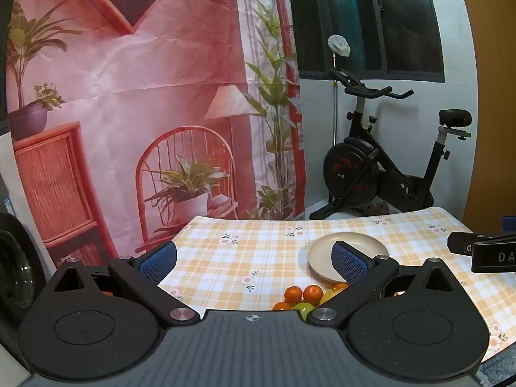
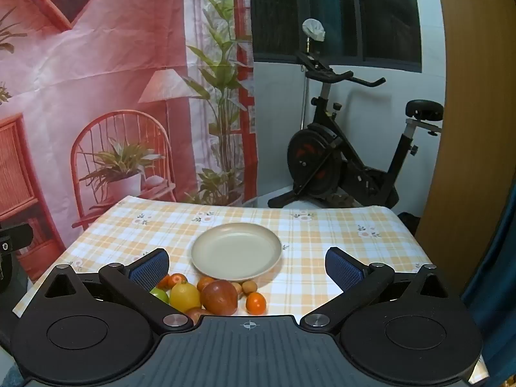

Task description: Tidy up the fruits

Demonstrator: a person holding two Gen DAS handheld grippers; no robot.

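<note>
A cream plate (image 2: 237,251) sits empty on the checked tablecloth (image 2: 322,242); it also shows in the left wrist view (image 1: 322,251). A pile of fruit lies in front of it: a red-brown apple (image 2: 220,296), a yellow lemon (image 2: 184,296), a green fruit (image 2: 160,295), small oranges (image 2: 255,303) and small brown fruits (image 2: 250,287). In the left wrist view oranges (image 1: 312,292) and a green fruit (image 1: 303,309) show. My right gripper (image 2: 246,266) is open and empty above the pile. My left gripper (image 1: 253,262) is open and empty, left of the plate.
An exercise bike (image 2: 338,161) stands behind the table by a dark window. A printed pink backdrop (image 2: 96,96) hangs at the back left. The right gripper's body (image 1: 483,251) shows at the left view's right edge. The table's far edge (image 2: 258,208) is behind the plate.
</note>
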